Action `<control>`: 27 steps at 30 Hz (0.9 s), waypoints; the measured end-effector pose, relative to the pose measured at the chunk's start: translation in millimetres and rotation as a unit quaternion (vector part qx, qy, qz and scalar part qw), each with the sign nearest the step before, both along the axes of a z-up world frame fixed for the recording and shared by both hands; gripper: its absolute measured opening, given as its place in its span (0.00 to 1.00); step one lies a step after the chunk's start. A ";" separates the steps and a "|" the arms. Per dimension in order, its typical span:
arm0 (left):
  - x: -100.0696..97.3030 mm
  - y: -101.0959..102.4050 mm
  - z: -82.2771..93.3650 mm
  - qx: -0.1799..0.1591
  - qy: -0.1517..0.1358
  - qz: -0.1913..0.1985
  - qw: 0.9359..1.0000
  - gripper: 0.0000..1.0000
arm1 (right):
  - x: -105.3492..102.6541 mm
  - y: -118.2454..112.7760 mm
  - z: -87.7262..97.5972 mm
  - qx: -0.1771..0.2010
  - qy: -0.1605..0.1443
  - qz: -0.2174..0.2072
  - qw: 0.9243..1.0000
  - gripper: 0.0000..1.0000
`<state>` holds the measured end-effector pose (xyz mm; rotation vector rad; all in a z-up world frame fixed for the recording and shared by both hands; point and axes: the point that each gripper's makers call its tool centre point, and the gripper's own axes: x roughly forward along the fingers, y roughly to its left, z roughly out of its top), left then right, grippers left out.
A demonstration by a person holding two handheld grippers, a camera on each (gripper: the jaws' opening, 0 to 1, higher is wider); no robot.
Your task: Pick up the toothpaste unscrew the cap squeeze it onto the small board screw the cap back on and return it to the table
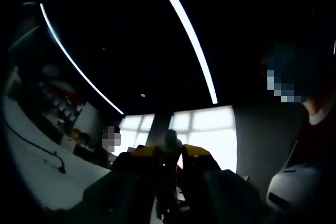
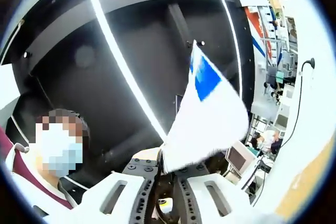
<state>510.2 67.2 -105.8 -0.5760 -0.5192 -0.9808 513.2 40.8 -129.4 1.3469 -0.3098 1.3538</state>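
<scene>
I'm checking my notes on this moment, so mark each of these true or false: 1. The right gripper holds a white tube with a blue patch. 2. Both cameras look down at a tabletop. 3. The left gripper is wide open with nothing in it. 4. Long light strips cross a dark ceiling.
1. True: the right gripper is shut on the toothpaste tube.
2. False: both point up at the ceiling.
3. False: the left gripper is closed around a small dark thing, probably the cap.
4. True: see the light strip.

No lettering can be read; the toothpaste tube [image 2: 210, 116] shows just a blue patch.
</scene>
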 end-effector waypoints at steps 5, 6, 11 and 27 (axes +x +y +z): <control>-0.4 1.1 2.9 -0.012 0.007 -0.019 1.000 0.17 | -6.3 -2.7 -7.1 -0.028 -0.009 -0.011 0.999 0.09; -0.5 1.9 4.2 -0.015 0.009 -0.023 1.000 0.17 | -6.6 -3.8 -9.1 -0.034 -0.010 -0.015 0.999 0.10; 1.6 7.4 10.1 -0.032 0.021 -0.043 0.998 0.17 | -0.7 -18.6 -9.8 -0.011 0.002 -0.024 1.000 0.10; -4.2 -7.7 11.8 0.023 0.030 -0.081 0.996 0.14 | -17.0 -18.4 -25.0 -0.198 -0.126 -0.103 0.967 0.10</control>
